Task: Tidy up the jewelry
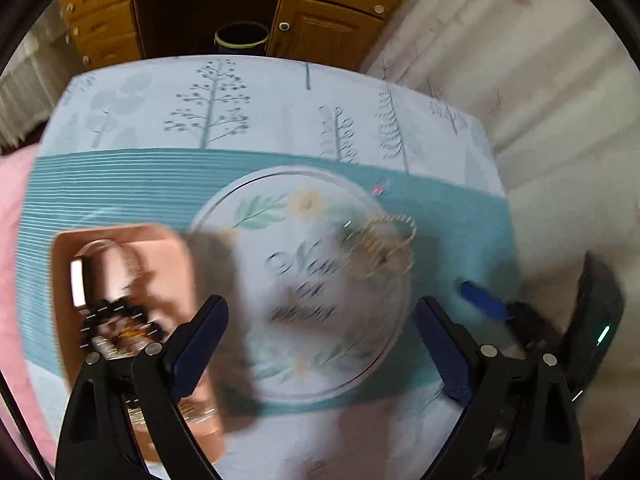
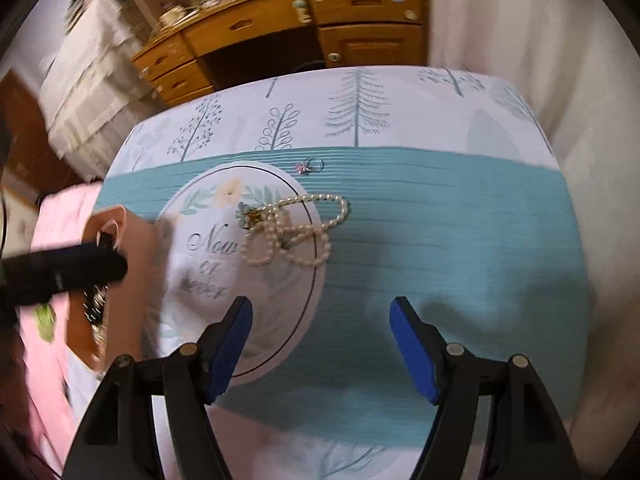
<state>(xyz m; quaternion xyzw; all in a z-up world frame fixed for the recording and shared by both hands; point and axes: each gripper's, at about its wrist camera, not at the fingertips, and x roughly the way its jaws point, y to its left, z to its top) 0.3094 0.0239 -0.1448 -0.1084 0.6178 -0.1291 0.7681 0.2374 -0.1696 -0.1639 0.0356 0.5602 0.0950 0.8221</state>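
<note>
A table draped in a white cloth (image 2: 420, 92) printed with teal trees and crossed by a broad teal striped band carries the jewelry. On the band lies a round white mat (image 2: 212, 272) with leaf and flower prints and the script "Now or Never". A tangled cream pearl necklace (image 2: 296, 228) rests partly on the mat's far right edge and partly on the teal band, with a small greenish flower-shaped piece (image 2: 248, 212) touching its left end. Just beyond the mat, apart from the pearls, a thin silver ring with a pink stone (image 2: 310, 166) lies on the band. To the mat's left sits a peach-pink rectangular tray (image 1: 120, 236), its edge against the mat; inside it are a black bead bracelet (image 1: 116, 320) and other shiny pieces too blurred to name. The left gripper (image 1: 320, 320) hangs over the mat with its blue-padded fingers (image 1: 196, 344) spread wide and nothing between them. The right gripper (image 2: 320, 324) hovers above the mat's near right edge and the teal band, its blue-padded fingers (image 2: 412, 344) likewise wide apart and empty, the pearls lying ahead of it. A wooden desk with drawers (image 2: 288, 28) stands behind the table.
</note>
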